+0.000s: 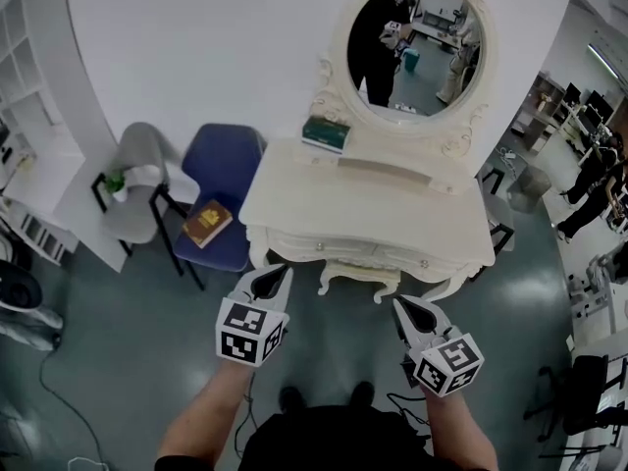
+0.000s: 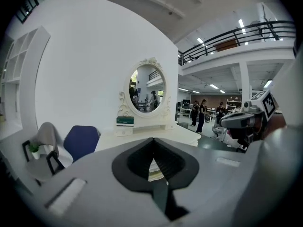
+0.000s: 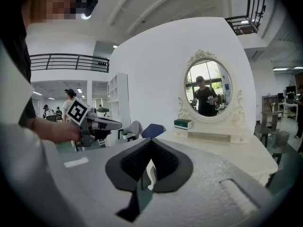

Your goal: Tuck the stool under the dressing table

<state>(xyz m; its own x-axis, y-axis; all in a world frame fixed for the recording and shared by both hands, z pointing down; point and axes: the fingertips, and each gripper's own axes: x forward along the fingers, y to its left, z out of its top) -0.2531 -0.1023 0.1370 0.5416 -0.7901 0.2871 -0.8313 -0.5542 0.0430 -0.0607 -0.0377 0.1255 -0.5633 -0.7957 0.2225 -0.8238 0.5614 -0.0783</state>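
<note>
Closed left tongs [image 1: 277, 273], right tongs [image 1: 400, 304]; stool [image 1: 359, 275] lies between, just beyond

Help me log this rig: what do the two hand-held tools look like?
Both the left tool and the right tool have pale grey tapered shells with black ribbed pads inside the jaws. Each carries a white marker cube printed with black squares. The person wears a black top.
</note>
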